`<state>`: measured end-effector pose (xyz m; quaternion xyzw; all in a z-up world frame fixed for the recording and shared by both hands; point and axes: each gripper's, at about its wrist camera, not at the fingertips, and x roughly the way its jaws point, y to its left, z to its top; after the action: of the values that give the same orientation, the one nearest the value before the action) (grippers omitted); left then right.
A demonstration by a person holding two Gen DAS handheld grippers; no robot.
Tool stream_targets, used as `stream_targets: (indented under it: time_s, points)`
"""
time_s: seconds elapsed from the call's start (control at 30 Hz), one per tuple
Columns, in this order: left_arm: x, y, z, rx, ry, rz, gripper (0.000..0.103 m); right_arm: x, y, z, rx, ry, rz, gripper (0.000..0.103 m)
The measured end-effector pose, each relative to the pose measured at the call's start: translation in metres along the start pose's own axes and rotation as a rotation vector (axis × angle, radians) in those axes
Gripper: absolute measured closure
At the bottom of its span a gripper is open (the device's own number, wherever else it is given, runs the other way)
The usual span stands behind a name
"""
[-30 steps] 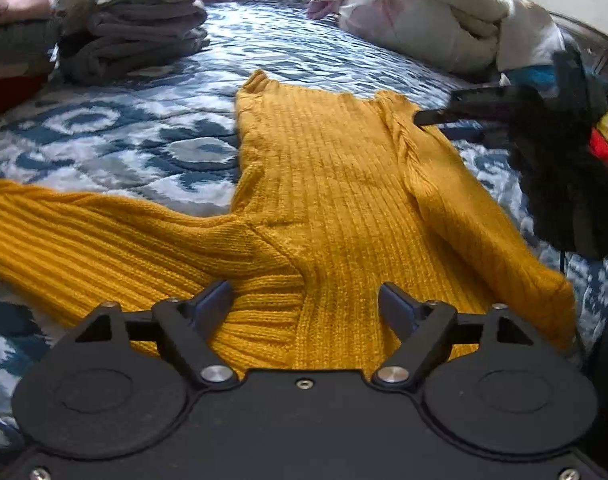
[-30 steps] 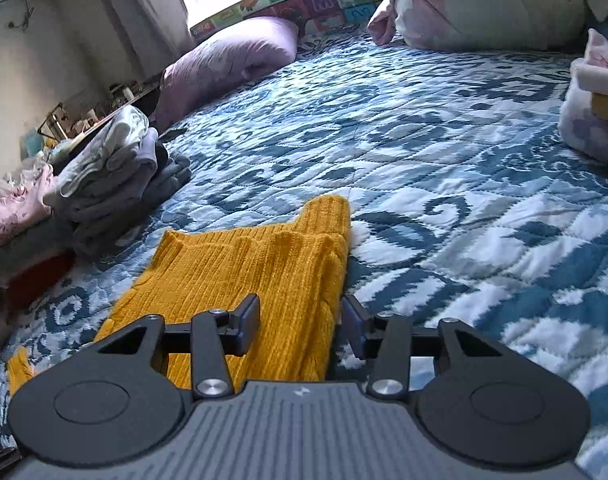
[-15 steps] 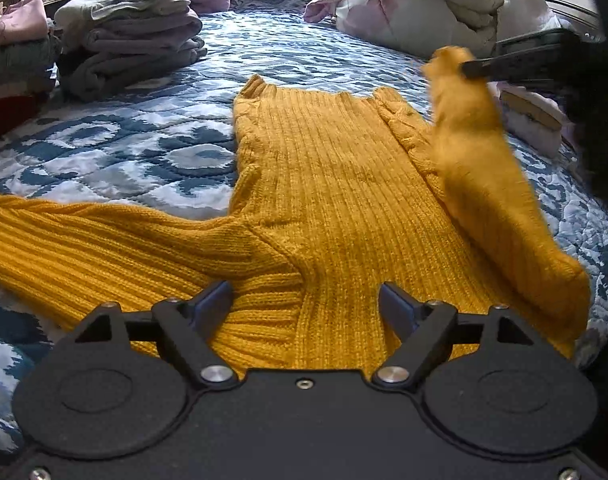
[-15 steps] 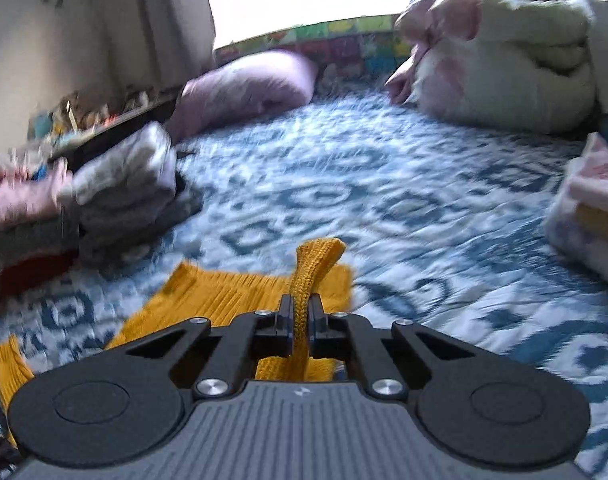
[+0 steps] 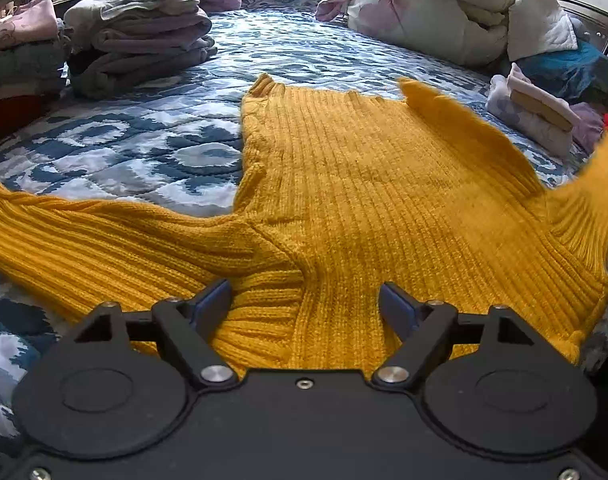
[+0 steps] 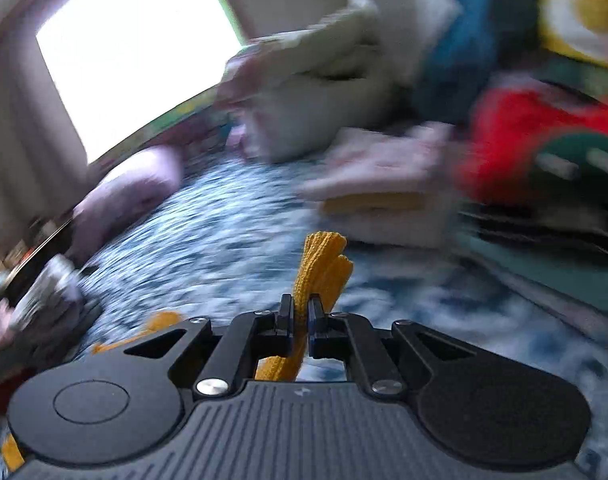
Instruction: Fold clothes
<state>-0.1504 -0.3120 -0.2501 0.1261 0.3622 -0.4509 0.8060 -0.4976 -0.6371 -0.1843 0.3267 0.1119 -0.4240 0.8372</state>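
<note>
Sweater (image 5: 356,184) in mustard rib knit lies spread on the blue patterned quilt (image 5: 143,148), body running from near to far, one sleeve (image 5: 87,240) stretched flat out to the left. Your left gripper (image 5: 306,304) sits low at the sweater's near edge, jaws wide apart, nothing between them; the knit lies under and between the two fingers, though whether the tips press on it you cannot tell. Your right gripper (image 6: 299,320) has its jaws pinched together on a narrow fold of the same yellow knit, the cuff (image 6: 324,252) standing up past the fingertips. In the left wrist view that right sleeve (image 5: 580,204) is lifted off the quilt at the right edge, raised and blurred. Right wrist view is heavily smeared; detail beyond the fingers is unreliable. Folded grey stack (image 5: 139,48) sits far left on the quilt, bundled pale bedding (image 5: 444,16) far right, small folded pile (image 5: 532,112) near the right edge.
</note>
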Motion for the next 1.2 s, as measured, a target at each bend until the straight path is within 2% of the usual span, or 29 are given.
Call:
stream_targets:
  time_s: [0.1, 0.23, 0.3, 0.4, 0.57, 0.6, 0.7, 0.8, 0.97, 1.1, 1.13, 1.17, 1.2]
  points:
    - [0.000, 0.000, 0.000, -0.007, 0.002, 0.002, 0.022, -0.010, -0.035, -0.016, 0.070, 0.021, -0.082, 0.095]
    - [-0.001, 0.000, 0.001, -0.016, 0.005, 0.005, 0.022, -0.003, -0.058, -0.041, 0.072, 0.084, -0.173, 0.095]
    - [-0.002, 0.000, 0.001, -0.022, 0.006, 0.006, 0.022, -0.006, -0.053, -0.040, 0.051, 0.083, -0.184, 0.094]
    - [-0.004, 0.001, 0.002, -0.042, 0.002, 0.006, 0.022, -0.010, -0.046, -0.039, 0.020, 0.082, -0.199, 0.081]
    - [-0.009, 0.003, 0.005, -0.082, -0.011, 0.005, 0.022, -0.016, -0.034, -0.038, -0.032, 0.081, -0.225, 0.080]
    - [-0.010, 0.003, 0.005, -0.091, -0.016, 0.008, 0.022, -0.016, -0.028, -0.038, -0.047, 0.088, -0.208, 0.080]
    - [-0.015, 0.005, 0.008, -0.114, -0.046, 0.015, 0.022, -0.012, 0.006, -0.043, -0.112, 0.140, -0.063, 0.080]
    - [-0.019, 0.004, 0.010, -0.122, -0.069, 0.008, 0.028, -0.004, 0.043, -0.050, -0.181, 0.196, 0.086, 0.080]
    - [-0.016, -0.002, 0.010, -0.100, -0.077, -0.021, 0.030, 0.044, 0.116, -0.087, -0.296, 0.349, 0.308, 0.082]
    - [0.000, -0.001, 0.009, -0.088, -0.034, -0.006, 0.030, 0.096, 0.144, -0.106, -0.320, 0.421, 0.324, 0.084]
    - [0.002, -0.001, 0.009, -0.081, -0.031, -0.006, 0.030, 0.108, 0.138, -0.102, -0.286, 0.420, 0.302, 0.089]
    - [0.004, -0.001, 0.009, -0.074, -0.028, -0.007, 0.030, 0.118, 0.123, -0.096, -0.204, 0.429, 0.294, 0.102]
    - [0.006, -0.001, 0.009, -0.064, -0.027, -0.006, 0.030, 0.128, 0.109, -0.089, -0.122, 0.438, 0.286, 0.103]
